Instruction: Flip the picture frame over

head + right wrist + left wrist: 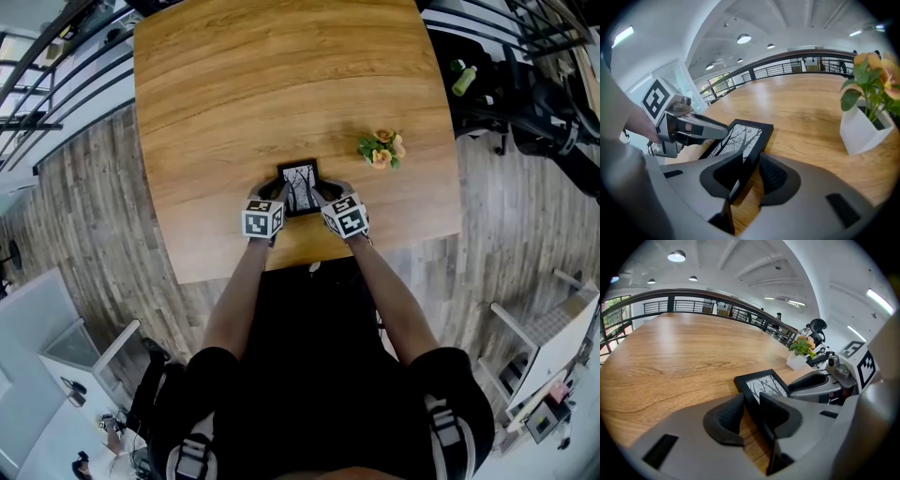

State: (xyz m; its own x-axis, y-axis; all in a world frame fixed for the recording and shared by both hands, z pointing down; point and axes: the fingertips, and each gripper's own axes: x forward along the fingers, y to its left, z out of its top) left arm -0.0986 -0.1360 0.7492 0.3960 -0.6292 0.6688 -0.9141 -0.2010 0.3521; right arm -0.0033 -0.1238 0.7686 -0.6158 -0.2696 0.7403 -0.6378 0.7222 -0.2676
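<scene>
Forearms reach forward side by side; left gripper [278,198] and right gripper [324,195] tilt down, fingers narrowly parted, straddling opposite edges of the picture frame [300,185] on the surface [234,94].

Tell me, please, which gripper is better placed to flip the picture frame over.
Right, narrowly: the left gripper and right gripper each straddle a picture frame edge, but lifting the right edge should turn it away from the flower pot.

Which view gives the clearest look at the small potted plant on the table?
The right gripper view: the potted plant fills its right side, with the white pot, leaves and orange flowers plain. The left gripper view shows it small beyond the picture frame; the head view shows it tiny, from above.
</scene>
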